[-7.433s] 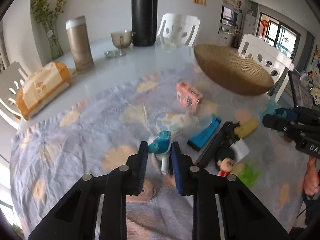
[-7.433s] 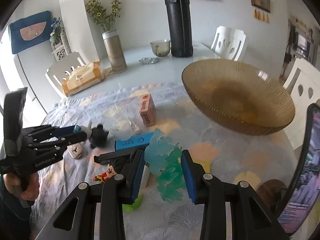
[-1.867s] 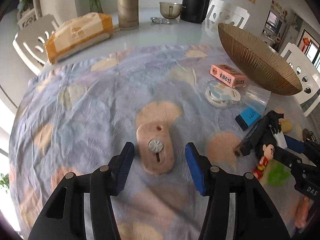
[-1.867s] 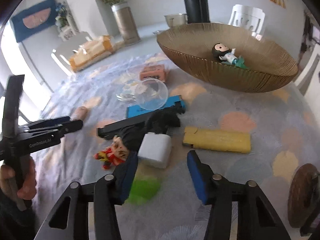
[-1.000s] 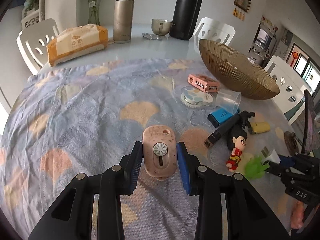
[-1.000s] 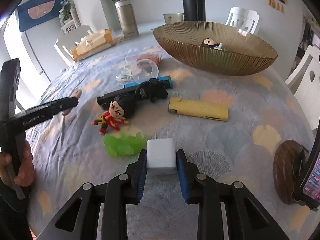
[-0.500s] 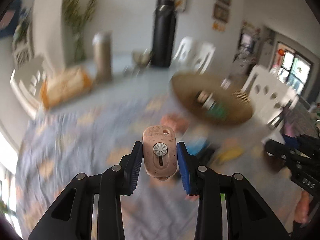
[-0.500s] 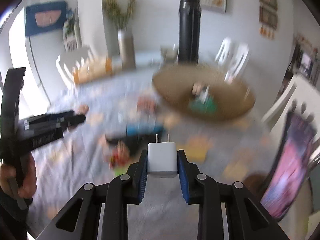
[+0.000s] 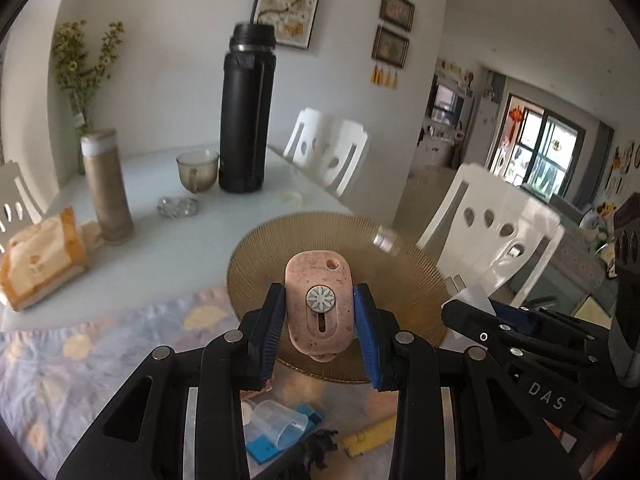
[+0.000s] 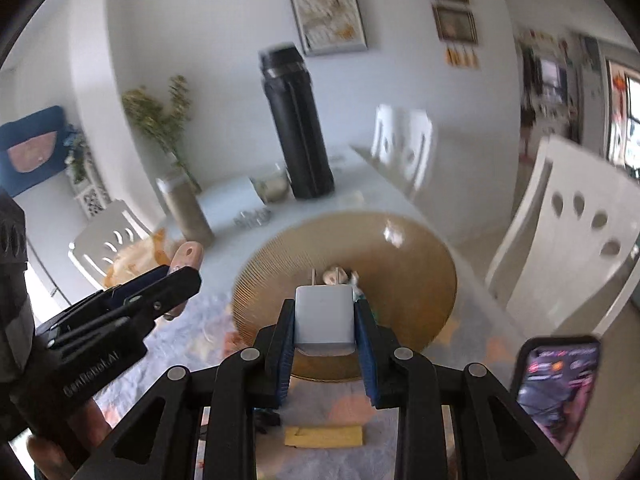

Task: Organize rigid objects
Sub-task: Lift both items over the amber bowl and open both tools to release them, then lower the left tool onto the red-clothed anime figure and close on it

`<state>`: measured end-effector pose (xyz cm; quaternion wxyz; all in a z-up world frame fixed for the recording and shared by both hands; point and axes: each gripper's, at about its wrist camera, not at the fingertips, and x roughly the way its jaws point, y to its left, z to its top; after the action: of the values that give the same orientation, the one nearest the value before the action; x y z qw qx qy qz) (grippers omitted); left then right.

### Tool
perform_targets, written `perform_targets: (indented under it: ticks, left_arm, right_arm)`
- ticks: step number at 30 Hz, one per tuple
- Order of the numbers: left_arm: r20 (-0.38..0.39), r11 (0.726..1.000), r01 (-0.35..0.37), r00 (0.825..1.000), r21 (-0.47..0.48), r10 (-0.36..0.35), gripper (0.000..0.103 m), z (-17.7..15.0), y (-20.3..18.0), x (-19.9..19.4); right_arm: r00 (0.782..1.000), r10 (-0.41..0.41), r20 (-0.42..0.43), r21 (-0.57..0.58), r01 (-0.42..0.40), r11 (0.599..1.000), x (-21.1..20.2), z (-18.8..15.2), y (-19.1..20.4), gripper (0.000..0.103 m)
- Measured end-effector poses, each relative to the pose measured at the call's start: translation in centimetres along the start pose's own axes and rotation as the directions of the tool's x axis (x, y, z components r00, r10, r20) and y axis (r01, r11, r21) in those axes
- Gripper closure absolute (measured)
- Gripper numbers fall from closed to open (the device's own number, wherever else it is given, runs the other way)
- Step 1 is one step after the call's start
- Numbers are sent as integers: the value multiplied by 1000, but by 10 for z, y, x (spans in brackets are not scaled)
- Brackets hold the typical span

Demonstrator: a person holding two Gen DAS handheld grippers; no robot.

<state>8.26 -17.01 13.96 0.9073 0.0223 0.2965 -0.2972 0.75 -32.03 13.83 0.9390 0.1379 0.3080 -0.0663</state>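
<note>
A pink oval case (image 9: 319,305) with a flower dial and a white plug adapter (image 10: 324,314), prongs forward, are shown raised before the ribbed amber bowl (image 9: 404,264).

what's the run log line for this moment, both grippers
left gripper: shut on pink tag | right gripper: shut on white charger | both held above gold bowl | not released

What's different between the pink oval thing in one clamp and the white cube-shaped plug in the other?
The pink oval gadget is rounded, speckled, with a daisy-patterned knob and a small hole near its top; the white wall charger is boxy, plain, with two metal prongs pointing away. The gadget sits in the left gripper, the charger in the right gripper. Both are clamped between blue pads, raised in front of the ribbed amber bowl.
</note>
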Motion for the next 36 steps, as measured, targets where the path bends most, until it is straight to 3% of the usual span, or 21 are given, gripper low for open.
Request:
perform_targets:
  ticks: [4,8,9,10,11,12,17,21,23,28,31,36]
  left_arm:
    - [-36,1000,-16,999,2,16,71,-10,-1,24]
    - [-45,1000,-15,999,21,16,69,-9,-5,30]
    - [-56,1000,-14,998,13,14,51,-8,-4,29]
    - [-63,1000,-18,998,-1,18,35,-7,-1,29]
    - [-51,999,-19,999,-32,18,29,-5,8,23]
    - [-30,999,-13,999,-45,11,26,-5,13,16]
    - [-10,994,-11,1000,-106,10,26,-13,48,-28]
    - [-11,991,-30,1000,-134,29,26,-33,68,-62]
    - [-47,989,-45,998,-140,39,26,-49,73,-69]
    - [-159,991,-67,986,-117,48,26,-95,77,-60]
    - [-225,992,-59,974,-115,32,27,-115,78,-44]
    - [-283,996,49,957,-71,-67,27,-137,64,-38]
  right_arm:
    - [996,-50,-68,27,52,998,27,-7,-13,76]
    - [995,-59,-76,36,62,997,41,-3,-18,76]
    - [994,-59,-87,38,62,997,45,-2,-19,74]
    - [994,-60,-97,46,64,997,46,-1,-20,65]
    - [994,-67,-90,59,72,996,44,0,-23,55]
    - [996,-57,-67,66,62,996,39,0,-25,52]
    - [999,-30,-18,24,31,999,9,-4,-15,52]
    - [998,33,-45,-41,-35,999,-9,-19,5,51]
    - [996,60,-65,-81,-65,995,-15,-34,18,51]
    - [978,151,-146,-184,-177,967,-18,-88,43,49]
    - [956,185,-229,-219,-235,947,-8,-119,48,49]
    - [939,191,-285,-236,-262,936,-5,-145,44,49]
